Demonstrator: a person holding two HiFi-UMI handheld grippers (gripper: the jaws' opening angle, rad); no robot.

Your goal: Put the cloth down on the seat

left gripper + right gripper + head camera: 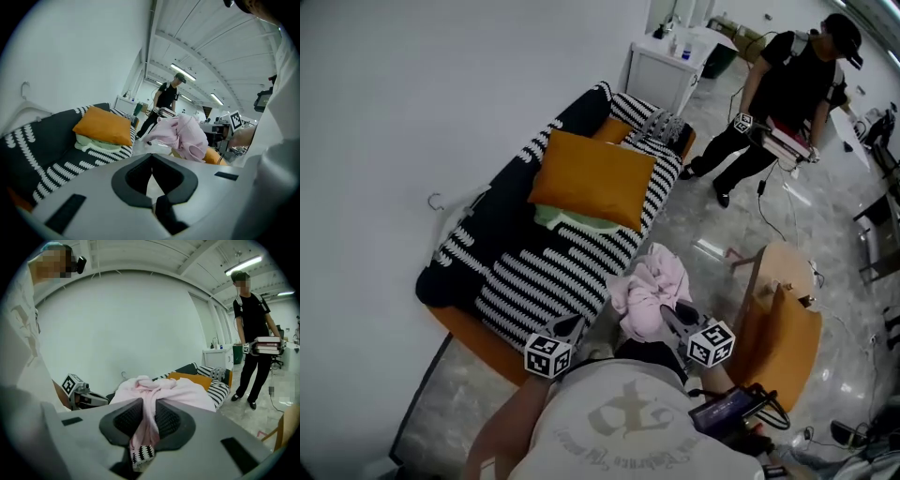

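Observation:
A crumpled pink cloth (652,291) hangs in the air just off the sofa's near right edge, and my right gripper (670,314) is shut on it. In the right gripper view the cloth (159,390) runs down between the two dark pads (126,420) of the right gripper (144,423). The sofa seat (553,272) has a black-and-white striped cover. My left gripper (572,326) is over the seat's near corner, left of the cloth and apart from it. In its own view the left gripper (152,180) stands open and empty, with the cloth (180,136) ahead.
An orange cushion (592,176) lies on a pale green cloth (567,220) mid-sofa. A wooden chair (783,309) stands to my right. A person in black (778,84) carries books across the floor beyond. A white cabinet (670,66) stands at the sofa's far end.

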